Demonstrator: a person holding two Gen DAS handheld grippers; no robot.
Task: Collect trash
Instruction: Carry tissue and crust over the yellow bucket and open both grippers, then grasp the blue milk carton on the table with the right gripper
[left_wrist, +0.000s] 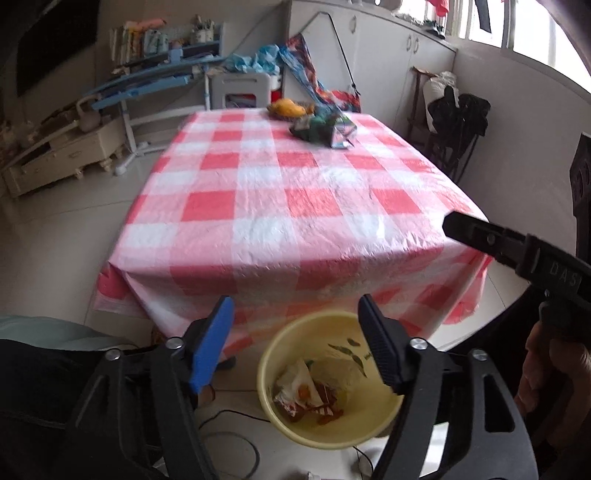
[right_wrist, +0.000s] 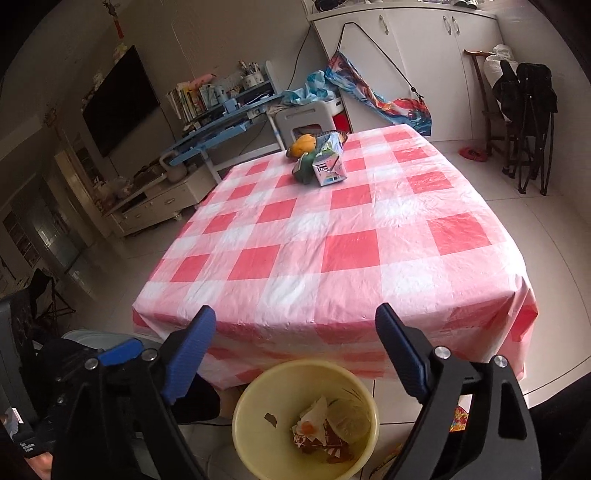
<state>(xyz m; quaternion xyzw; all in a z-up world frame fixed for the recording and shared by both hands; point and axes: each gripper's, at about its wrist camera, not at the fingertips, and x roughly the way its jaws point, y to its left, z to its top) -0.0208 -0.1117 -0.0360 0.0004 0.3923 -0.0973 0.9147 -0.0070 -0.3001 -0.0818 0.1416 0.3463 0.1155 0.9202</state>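
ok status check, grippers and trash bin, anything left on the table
Left gripper and right gripper open, empty, above yellow bin. Wrappers in the bin. Crumpled carton and other bits at the table's far end. Nothing in the way.

Readable text is scarce. Raised letters "DAS" on the black body of the right claw (left_wrist: 517, 254) where it enters the left wrist view from the right; the word runs off the picture's edge. Small white print on a black block (right_wrist: 31, 445) at lower left of the right wrist view, too small to read. Carton (right_wrist: 328, 168) on the desk (right_wrist: 369, 236) bears printed graphics, illegible.
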